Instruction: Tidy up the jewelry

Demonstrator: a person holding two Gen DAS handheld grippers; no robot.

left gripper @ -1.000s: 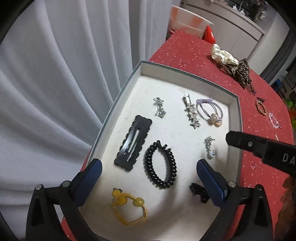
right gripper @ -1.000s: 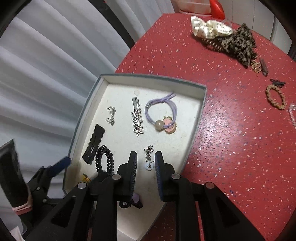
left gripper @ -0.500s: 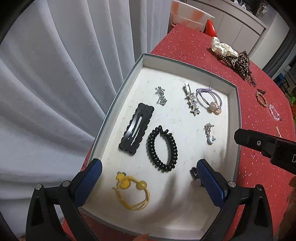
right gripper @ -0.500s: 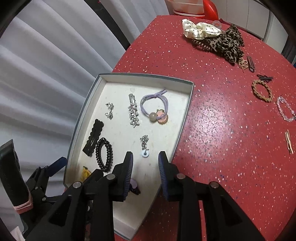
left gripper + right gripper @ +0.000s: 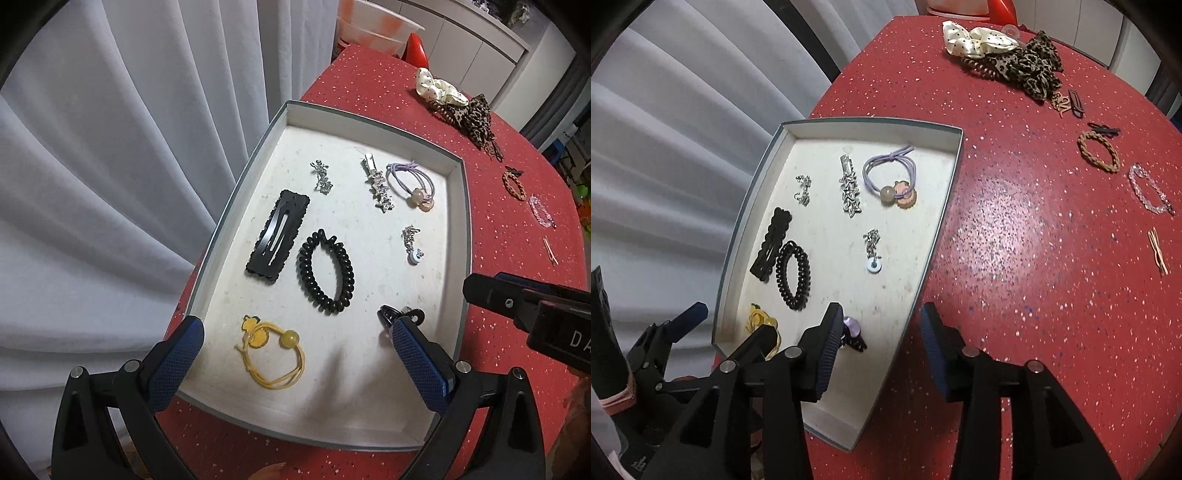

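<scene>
A shallow white tray (image 5: pixel 456 236) (image 5: pixel 934 236) lies on the red table. It holds a black snap clip (image 5: pixel 277 236), a black coil tie (image 5: pixel 327 271), a yellow tie (image 5: pixel 271 350), silver clips (image 5: pixel 378 182), a purple tie (image 5: pixel 410 181), a charm (image 5: pixel 413 245) and a dark clip with a purple bead (image 5: pixel 851 334). My left gripper (image 5: pixel 295 343) is open and empty above the tray's near end. My right gripper (image 5: pixel 877 325) is open and empty over the tray's right rim, its left finger beside the dark clip.
Loose on the table to the right are a cream scrunchie (image 5: pixel 975 42), a leopard scrunchie (image 5: pixel 1030 70), a braided brown tie (image 5: pixel 1099 151), a clear bead bracelet (image 5: pixel 1150 190) and a gold pin (image 5: pixel 1158 251). White curtains (image 5: pixel 110 147) hang at the left.
My right gripper has opened from nearly shut and pulled back and up from the tray. The dark clip now lies in the tray. My left gripper has drawn back a little.
</scene>
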